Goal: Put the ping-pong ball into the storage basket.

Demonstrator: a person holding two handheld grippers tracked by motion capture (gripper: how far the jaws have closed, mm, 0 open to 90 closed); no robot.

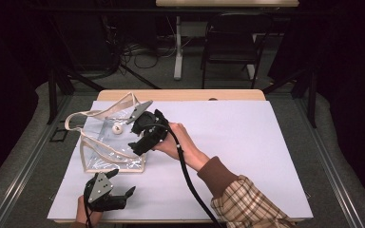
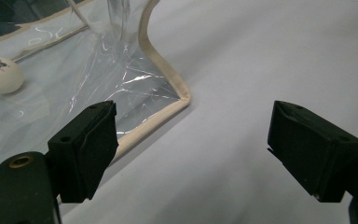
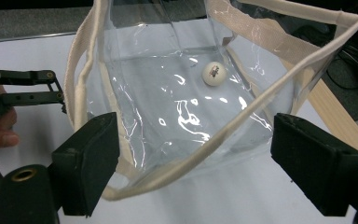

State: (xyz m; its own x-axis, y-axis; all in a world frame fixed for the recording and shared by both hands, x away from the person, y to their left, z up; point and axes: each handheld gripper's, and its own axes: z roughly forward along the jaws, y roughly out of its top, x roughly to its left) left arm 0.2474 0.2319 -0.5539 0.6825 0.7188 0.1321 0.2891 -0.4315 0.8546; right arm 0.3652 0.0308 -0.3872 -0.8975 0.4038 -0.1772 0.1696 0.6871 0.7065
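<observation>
**Op:** Entry. Clear plastic tote bag (image 1: 109,140) lies on the white table sheet (image 1: 247,142), left of centre, mouth toward the far edge. A ping-pong ball (image 3: 214,73) sits inside it on the lower wall. My right gripper (image 1: 135,142) hovers at the bag's open mouth, jaws spread wide, nothing between the pads; in the right gripper view the cream rim strap (image 3: 205,149) runs across just ahead of them, untouched. My left gripper (image 1: 119,190) rests near the table's front edge, jaws also wide and empty, close to the bag's near corner (image 2: 184,98).

**Obs:** How do you expect it to handle?

**Op:** My guess: light, floppy. The film looks thin and glossy, so probably slippery and prone to crumple under the pads. The webbing trim and handles (image 1: 78,115) look stiffer and rougher.

**Obs:** So where do you pinch?

**Op:** On the trim, not the film. Right on the rim strap, left on the corner binding. The ball will likely roll if the bag tips, so keep lifts level.
</observation>
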